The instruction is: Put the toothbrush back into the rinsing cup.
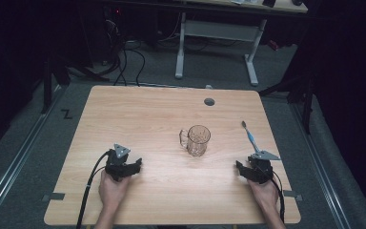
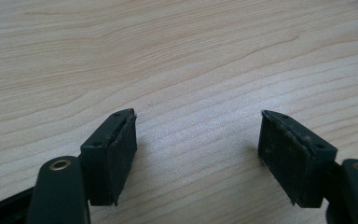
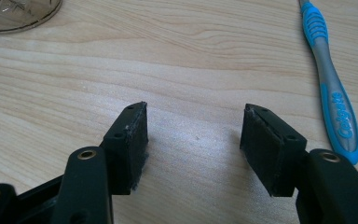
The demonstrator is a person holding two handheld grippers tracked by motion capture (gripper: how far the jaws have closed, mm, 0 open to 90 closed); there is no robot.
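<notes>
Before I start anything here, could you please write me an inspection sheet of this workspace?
Surface: light wood table, a round grey grommet near its far edge.
Job's things: a clear glass mug upright near the middle, handle to its left; a blue and grey toothbrush lying flat to its right, apart from it.
Clutter: nothing seen.
Grippers: left claw open, holding nothing, over bare wood; right claw open, holding nothing, the toothbrush beside it, untouched.
Cables: a black cable trails from the left claw over the near edge; another from the right.
Surroundings: a white-legged desk behind, loose cables on the grey floor.
</notes>
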